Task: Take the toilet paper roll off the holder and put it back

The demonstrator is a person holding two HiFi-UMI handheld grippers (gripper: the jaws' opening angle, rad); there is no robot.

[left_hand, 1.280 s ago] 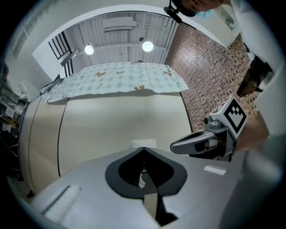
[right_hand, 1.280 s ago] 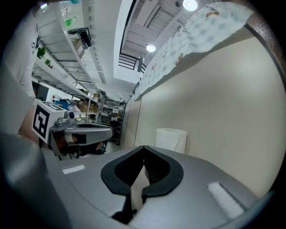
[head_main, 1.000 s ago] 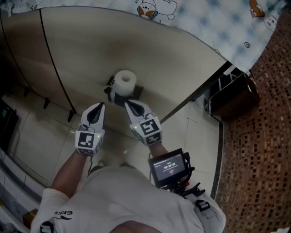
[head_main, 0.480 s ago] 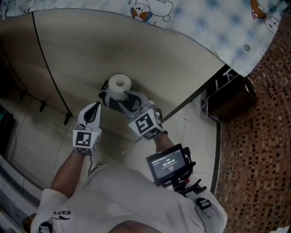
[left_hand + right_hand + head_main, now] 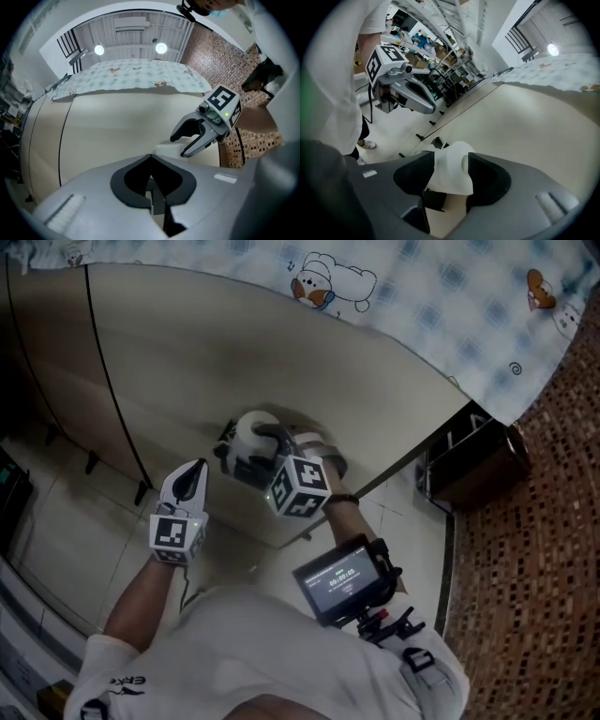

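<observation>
Rolled over since a second ago, my right gripper (image 5: 451, 161) has just been opening its jaws; they straddle the roll (image 5: 251, 426) on its holder (image 5: 228, 439). Left gripper (image 5: 197, 470) jaws closed, empty, nearby.

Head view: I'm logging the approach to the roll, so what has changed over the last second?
The right gripper reached forward and rolled over. Its jaws have just been opening and now straddle the toilet paper roll, without clearly squeezing it. The left gripper stayed shut and empty, shifting only slightly. The roll is in the same spot.
</observation>
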